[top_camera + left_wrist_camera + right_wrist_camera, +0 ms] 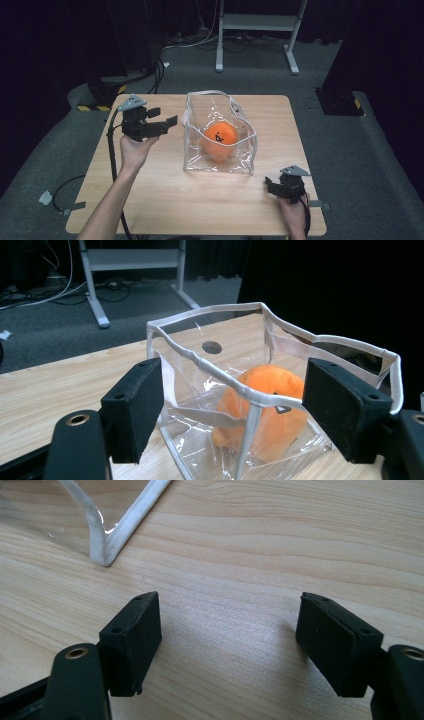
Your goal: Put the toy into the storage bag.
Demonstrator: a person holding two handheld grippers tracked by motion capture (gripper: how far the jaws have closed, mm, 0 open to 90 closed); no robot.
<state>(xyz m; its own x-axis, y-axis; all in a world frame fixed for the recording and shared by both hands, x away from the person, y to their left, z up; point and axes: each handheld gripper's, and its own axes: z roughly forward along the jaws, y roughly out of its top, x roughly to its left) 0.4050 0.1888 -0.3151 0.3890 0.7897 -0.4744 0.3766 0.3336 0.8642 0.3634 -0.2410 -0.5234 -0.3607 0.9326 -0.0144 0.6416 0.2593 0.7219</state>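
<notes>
Overhead camera first: clear plastic bag (pixel 220 137) with white trim stands upright near the middle of the wooden surface (pixel 200 200), its mouth open, and an orange ball (pixel 221 136) with a dark mark sits inside it. My left claw (pixel 167 120) hovers just to the left of the bag, above the surface, released and holding nothing. My right claw (pixel 270 186) rests low near the front right corner of the bag, apart from it. Left claw camera: both black jaws stand wide, the bag's near corner and white rim (pixel 220 377) framed between them without touching either pad, the ball (pixel 272 405) visible through the plastic. Right claw camera: jaws spread, bare wood between them, one bottom corner of the bag (pixel 105 555) just ahead. I judge the step to be lining the left claw up with the bag's rim. The next move calls for easing forward until the rim sits between the pads, then clenching gently so the soft plastic does not fold or tip.
</notes>
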